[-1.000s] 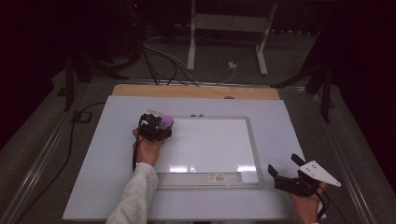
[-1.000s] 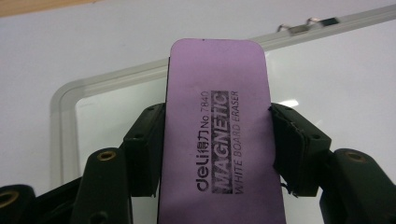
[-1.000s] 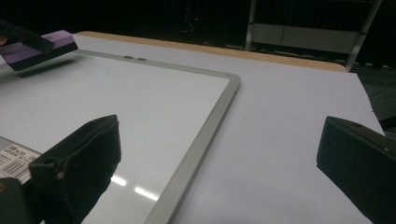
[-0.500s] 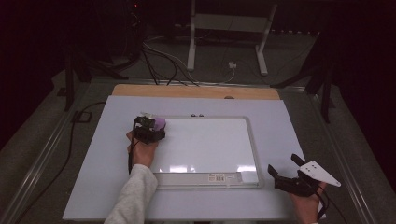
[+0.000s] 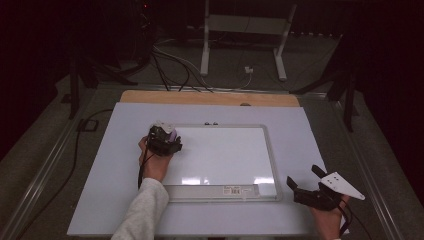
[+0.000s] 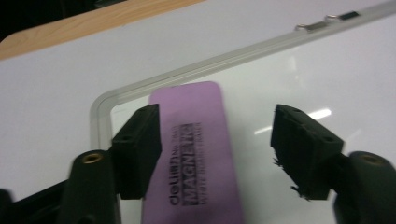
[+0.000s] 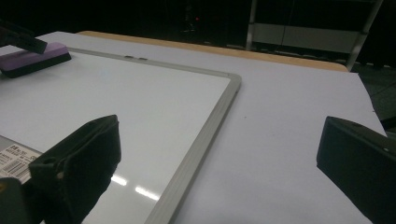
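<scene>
In the high view the left claw (image 5: 163,140) covers most of the purple eraser (image 5: 172,135), leaving 1 thin edge. In the left gripper view the eraser's (image 6: 196,154) near end is cut off by the bottom edge, its small print blurred. The whiteboard's barcode label (image 5: 235,190) is too small to read.

Left tongs (image 6: 217,154) shifted slightly toward whiteboard's (image 5: 220,155) far-left corner with the purple eraser (image 6: 198,158); jaws have just been opening, eraser between them, right pad clear.
</scene>
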`<state>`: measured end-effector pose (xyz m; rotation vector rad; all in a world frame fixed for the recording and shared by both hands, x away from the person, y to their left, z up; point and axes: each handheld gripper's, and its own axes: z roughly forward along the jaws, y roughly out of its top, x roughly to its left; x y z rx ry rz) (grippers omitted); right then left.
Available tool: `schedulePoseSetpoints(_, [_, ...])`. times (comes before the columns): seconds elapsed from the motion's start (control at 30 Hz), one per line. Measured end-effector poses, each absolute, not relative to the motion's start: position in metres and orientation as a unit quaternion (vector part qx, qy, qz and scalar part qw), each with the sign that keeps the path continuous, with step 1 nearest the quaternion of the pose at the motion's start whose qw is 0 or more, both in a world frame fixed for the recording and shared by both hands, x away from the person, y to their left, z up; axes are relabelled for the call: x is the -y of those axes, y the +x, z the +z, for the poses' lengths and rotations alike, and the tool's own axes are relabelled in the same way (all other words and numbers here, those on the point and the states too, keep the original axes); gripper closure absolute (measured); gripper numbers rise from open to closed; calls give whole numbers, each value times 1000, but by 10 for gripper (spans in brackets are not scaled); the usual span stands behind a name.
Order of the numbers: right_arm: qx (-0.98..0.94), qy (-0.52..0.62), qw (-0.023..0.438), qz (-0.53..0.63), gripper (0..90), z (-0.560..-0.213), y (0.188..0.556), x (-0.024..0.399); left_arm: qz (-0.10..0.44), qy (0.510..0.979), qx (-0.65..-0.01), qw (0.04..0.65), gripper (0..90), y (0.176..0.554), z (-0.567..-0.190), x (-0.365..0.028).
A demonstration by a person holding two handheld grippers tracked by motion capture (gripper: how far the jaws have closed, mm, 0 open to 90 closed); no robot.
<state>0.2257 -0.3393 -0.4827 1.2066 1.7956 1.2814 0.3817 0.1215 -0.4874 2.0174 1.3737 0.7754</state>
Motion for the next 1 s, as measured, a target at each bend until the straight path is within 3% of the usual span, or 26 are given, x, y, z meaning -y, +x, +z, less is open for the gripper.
schedulePoseSetpoints(0.27, [-678, 457, 310, 486, 1, -482, 225, 340, 266, 764, -521, 272, 419, 386, -493, -127])
schedulePoseSetpoints(0.7, [-678, 457, 309, 485, 1, -482, 225, 340, 228, 750, -539, 310, 387, 391, -492, -145])
schedulePoseSetpoints(1.0, [-679, 457, 309, 485, 2, -482, 225, 340, 234, 741, -547, 311, 347, 391, -491, -155])
